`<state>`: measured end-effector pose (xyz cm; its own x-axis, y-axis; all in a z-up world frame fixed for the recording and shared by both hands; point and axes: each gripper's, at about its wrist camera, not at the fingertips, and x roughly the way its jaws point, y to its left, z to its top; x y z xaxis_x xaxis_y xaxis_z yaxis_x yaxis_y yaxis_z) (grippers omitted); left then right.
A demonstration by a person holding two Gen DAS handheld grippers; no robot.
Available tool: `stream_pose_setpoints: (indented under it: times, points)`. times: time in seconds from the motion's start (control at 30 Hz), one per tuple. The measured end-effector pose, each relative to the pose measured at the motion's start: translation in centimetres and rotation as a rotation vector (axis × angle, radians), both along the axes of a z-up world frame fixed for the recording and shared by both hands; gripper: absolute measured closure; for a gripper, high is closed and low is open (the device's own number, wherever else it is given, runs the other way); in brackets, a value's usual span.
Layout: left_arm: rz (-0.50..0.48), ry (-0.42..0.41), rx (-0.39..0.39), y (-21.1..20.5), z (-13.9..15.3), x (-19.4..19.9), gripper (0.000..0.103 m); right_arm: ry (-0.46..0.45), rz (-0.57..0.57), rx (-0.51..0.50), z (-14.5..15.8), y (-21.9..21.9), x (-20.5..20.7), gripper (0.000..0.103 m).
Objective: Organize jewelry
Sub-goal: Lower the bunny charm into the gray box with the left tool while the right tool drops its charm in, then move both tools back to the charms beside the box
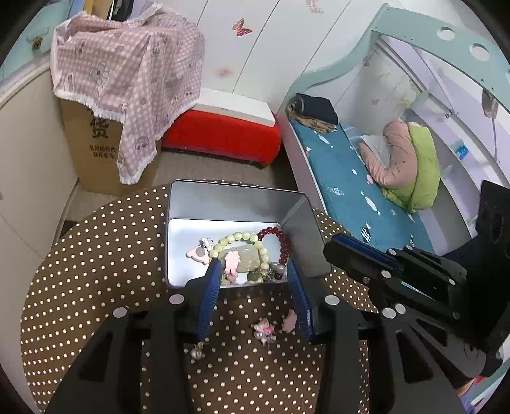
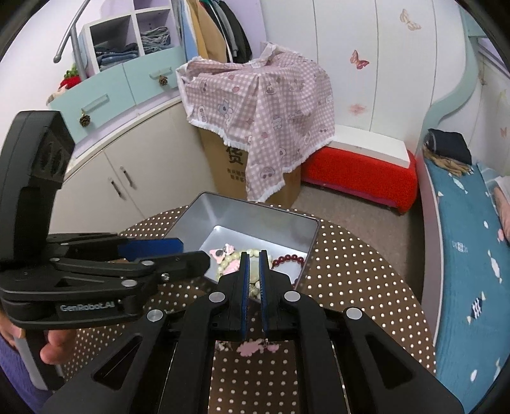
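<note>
left gripper (image 1: 255,280) hangs wide open and empty, the pink charms (image 1: 271,324) lying on the table (image 1: 95,254) between its fingers, nearer it than the right gripper (image 2: 254,270), nearly closed, seemingly empty. just beyond, the tin (image 1: 236,197) holds bracelets (image 1: 251,251); past the far edge, a red stool (image 1: 223,133).

Brown polka-dot tablecloth (image 1: 95,242) over a round table. Behind it, cardboard box (image 2: 229,168) with Chinese print, draped in a pink checked cloth (image 1: 127,63). Just beside that, red storage bench (image 1: 223,133) with a white top, against white wardrobe doors with butterfly stickers (image 1: 241,28). Off to one side, bed with teal sheet (image 1: 344,178), pink jacket (image 1: 395,153) and green bedding (image 1: 424,165) piled on it. Mint drawers (image 2: 105,82) with pinecone pulls, folded jeans (image 2: 127,52) in the cubbies above.
</note>
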<state>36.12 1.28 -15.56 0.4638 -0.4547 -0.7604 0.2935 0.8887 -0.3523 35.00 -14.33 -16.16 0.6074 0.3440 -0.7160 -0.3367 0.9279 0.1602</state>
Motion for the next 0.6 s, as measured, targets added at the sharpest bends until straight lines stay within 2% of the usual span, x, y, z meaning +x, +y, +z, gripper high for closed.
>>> stream_pose_setpoints:
  times: [0.3,0.4,0.6]
  points:
    - [0.055,-0.045,0.018,2.4,0.3,-3.5,0.062,0.003,0.003,-0.009,-0.6,-0.2,-3.3,0.095]
    - [0.081,-0.069,0.043,3.3,-0.4,-4.9,0.062,0.019,-0.003,-0.013,-1.6,-0.3,-4.4,0.095]
    - [0.108,-0.047,0.078,4.3,-3.2,-6.2,0.062,0.067,-0.019,-0.010,-4.2,-0.3,-6.0,0.094]
